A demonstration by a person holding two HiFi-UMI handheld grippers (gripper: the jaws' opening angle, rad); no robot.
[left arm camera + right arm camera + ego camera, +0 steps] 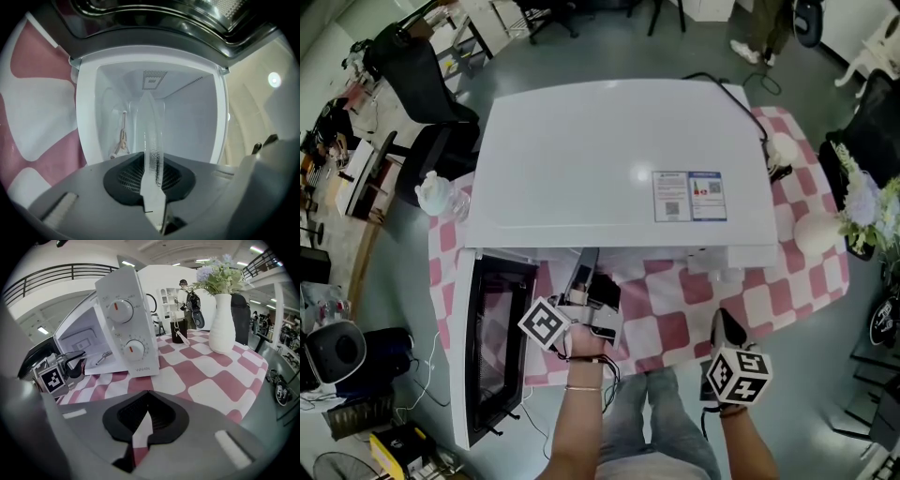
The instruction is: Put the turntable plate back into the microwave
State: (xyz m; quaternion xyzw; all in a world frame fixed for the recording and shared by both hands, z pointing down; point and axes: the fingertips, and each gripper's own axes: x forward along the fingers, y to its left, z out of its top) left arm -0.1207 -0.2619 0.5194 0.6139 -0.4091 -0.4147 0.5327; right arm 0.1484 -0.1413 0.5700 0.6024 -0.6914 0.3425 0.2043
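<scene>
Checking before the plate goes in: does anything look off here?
Nothing looks spilled or broken. Only the plate is out of place: the left gripper grips its edge at the mouth of the open microwave, and it is not yet on the roller support inside.

Left gripper is out in front, pointing level and away from the body. Its jaws are clamped on the rim of a clear round glass plate, seen edge-on between them. The left hand wraps the handle from behind, with the black-and-white left marker cube tipped out to the left. The bare left forearm runs straight back to the body (a thin bracelet sits at the wrist). Over on the other side, the right gripper hangs nearer the body, angled downward, its jaws pressed together with nothing between them. The right marker cube faces up, and the right forearm is tucked in close.
</scene>
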